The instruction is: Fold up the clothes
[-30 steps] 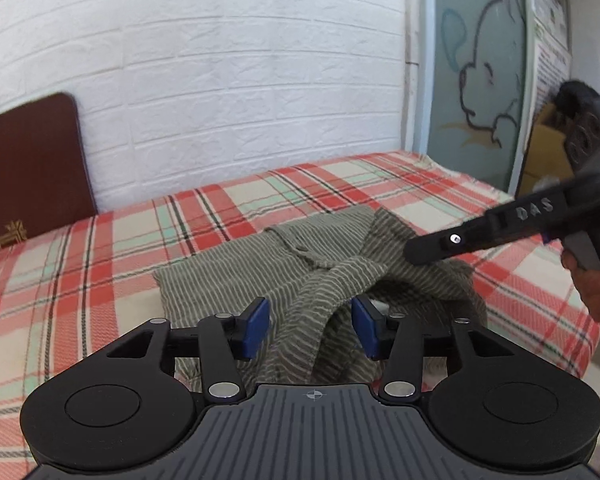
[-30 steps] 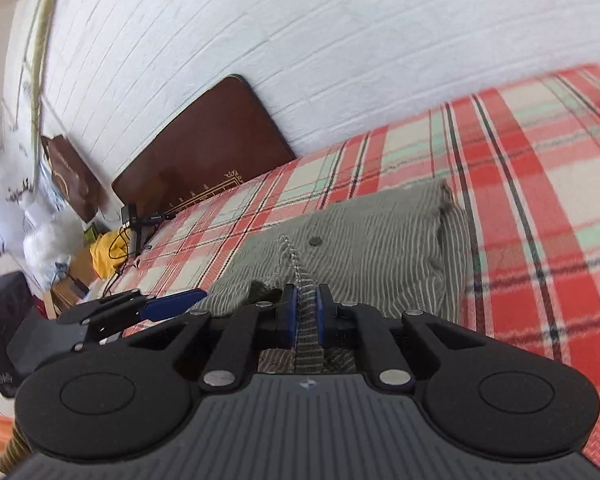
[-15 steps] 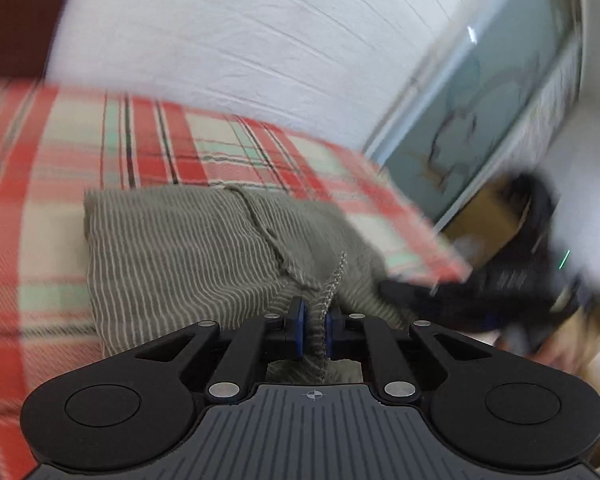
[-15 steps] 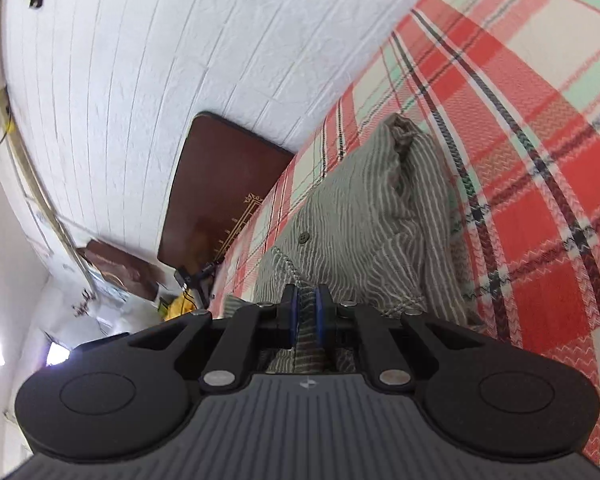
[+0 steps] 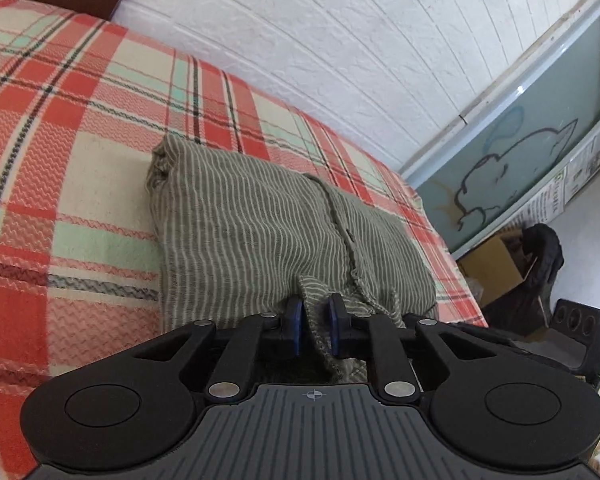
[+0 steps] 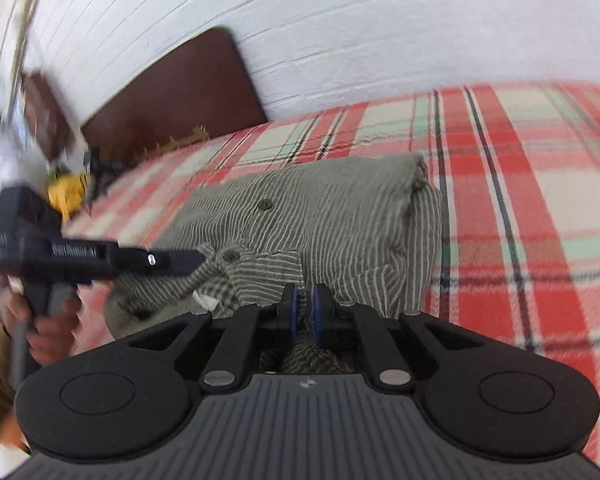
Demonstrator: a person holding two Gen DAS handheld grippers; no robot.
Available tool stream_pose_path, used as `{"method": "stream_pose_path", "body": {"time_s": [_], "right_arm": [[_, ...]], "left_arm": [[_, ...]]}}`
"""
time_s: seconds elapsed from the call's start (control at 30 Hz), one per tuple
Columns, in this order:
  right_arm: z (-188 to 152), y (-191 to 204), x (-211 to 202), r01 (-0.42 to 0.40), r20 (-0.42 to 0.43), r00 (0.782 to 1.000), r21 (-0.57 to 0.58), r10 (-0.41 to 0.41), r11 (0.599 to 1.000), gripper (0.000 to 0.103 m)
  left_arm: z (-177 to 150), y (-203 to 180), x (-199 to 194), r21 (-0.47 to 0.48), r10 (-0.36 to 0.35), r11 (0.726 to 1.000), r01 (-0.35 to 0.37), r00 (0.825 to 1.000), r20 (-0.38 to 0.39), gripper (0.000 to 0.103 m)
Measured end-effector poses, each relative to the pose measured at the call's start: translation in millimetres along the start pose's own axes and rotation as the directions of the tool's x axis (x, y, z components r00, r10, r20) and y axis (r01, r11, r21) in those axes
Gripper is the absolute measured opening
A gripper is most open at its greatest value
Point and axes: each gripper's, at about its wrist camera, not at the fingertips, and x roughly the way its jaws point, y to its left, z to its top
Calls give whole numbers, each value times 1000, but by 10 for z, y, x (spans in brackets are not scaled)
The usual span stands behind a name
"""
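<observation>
A grey-green striped garment (image 5: pixel 252 232) (image 6: pixel 340 208) lies folded into a thick block on the plaid blanket (image 5: pixel 80 160). My left gripper (image 5: pixel 314 324) is at its near edge, and its jaws are opening. A raised fold of the cloth still stands loosely between the blue pads. My right gripper (image 6: pixel 306 312) is shut on another bit of the striped cloth at the near edge. In the right wrist view the left gripper (image 6: pixel 198 258) reaches in from the left over a loose flap with a button, held by a hand (image 6: pixel 48 336).
The plaid blanket (image 6: pixel 520 200) spreads around the garment on all sides. A dark brown headboard (image 6: pixel 172 96) leans on the white brick wall. Beyond the bed's right edge stand a glass panel with a drawing (image 5: pixel 520 160), a cardboard box (image 5: pixel 496 264) and dark items.
My left gripper came down to the garment's near edge, rolled, closed on a fold from wide open, then parted slightly. My right gripper kept its grip on the cloth and rolled.
</observation>
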Motion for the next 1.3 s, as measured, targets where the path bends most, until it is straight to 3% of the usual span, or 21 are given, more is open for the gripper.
{"method": "stream_pose_path", "body": {"time_s": [0.17,0.3,0.4,0.43,0.53,0.67,0.7,0.8,0.97,1.07,1.17,1.3], "right_arm": [[-88,292,70,97,16,995,-288,-97,953,13],[-63,272,48,94,12,995,-278,-94,956,15],[-3,262,-111,90,35,996,-247,-84,965,34],[14,292,-154,94,46,995,-257,-85,962,35],[83,403,-289,71,94,994,-270,-47,960,34],[187,600,-422,0,148,988,-281,43,960,34],[193,660,-420,-10,147,988,-300,57,954,34],[152,798,-408,-48,114,989,-346,93,937,2],[102,913,-453,-139,66,983,-357,173,924,2],[44,935,-415,-182,-12,982,-358,190,916,2],[-34,880,-220,-104,-50,994,-356,92,928,2],[84,657,-107,21,42,999,-266,-11,964,2]], "left_arm": [[-111,-27,-59,44,29,999,-30,999,23,27],[-138,-133,-78,82,64,994,-67,997,35,31],[-156,-307,-156,176,116,977,-124,992,54,45],[-163,-363,-175,209,133,967,-142,989,60,47],[-205,-483,-121,305,179,934,-185,983,49,45],[-205,-486,-84,314,188,930,-194,981,47,45],[-203,-485,-83,315,189,929,-194,981,46,45],[-197,-482,-81,320,192,927,-195,981,43,45],[-175,-475,-61,329,192,924,-194,981,38,45],[-172,-468,-57,325,190,926,-191,981,37,45],[-173,-461,-58,319,187,929,-189,982,35,45],[-172,-487,-53,333,196,922,-196,980,35,45]]}}
